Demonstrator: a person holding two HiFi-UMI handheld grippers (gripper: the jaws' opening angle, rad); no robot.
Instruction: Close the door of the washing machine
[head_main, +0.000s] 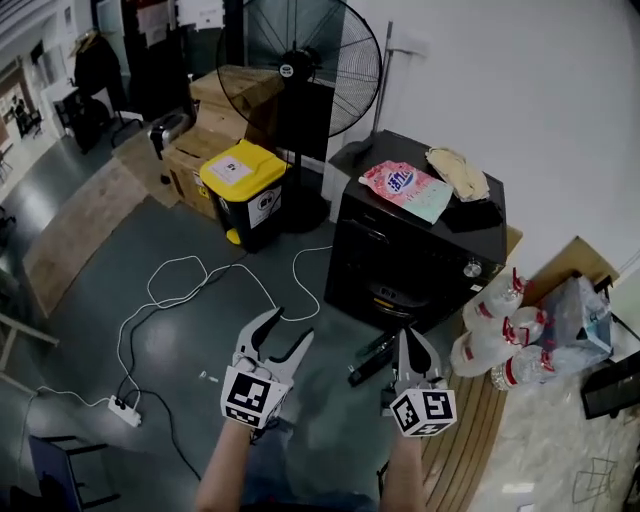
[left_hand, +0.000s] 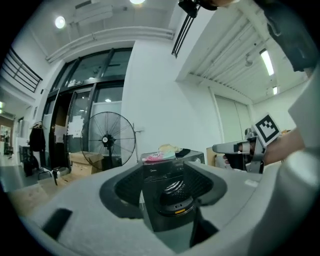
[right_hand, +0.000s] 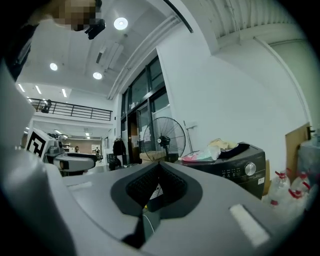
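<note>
The black washing machine (head_main: 420, 250) stood against the white wall, a little way ahead of both grippers. Its round door (head_main: 393, 296) was low on the front, and from where I stood I could not tell whether it was latched or ajar. A pink detergent bag (head_main: 405, 188) and a crumpled pale cloth (head_main: 457, 172) lay on its top.

To its left stood a black bin with a yellow lid (head_main: 243, 190); the lid was down, so its contents were hidden. Cardboard boxes (head_main: 215, 120) were stacked behind it beside a big pedestal fan (head_main: 300, 70). Right of the machine, clear bottles with red caps (head_main: 495, 340) lay heaped on wooden boards. I could not make out what was in them.

The left gripper (head_main: 292, 325) was spread wide with nothing in it, pointing at the machine. The right gripper (head_main: 411, 340) had its tips pressed together, holding nothing.

A dark object (head_main: 372, 362) lay on the floor just in front of the machine, near the right gripper. A white cable (head_main: 200, 290) looped across the floor from a power strip (head_main: 125, 410).
</note>
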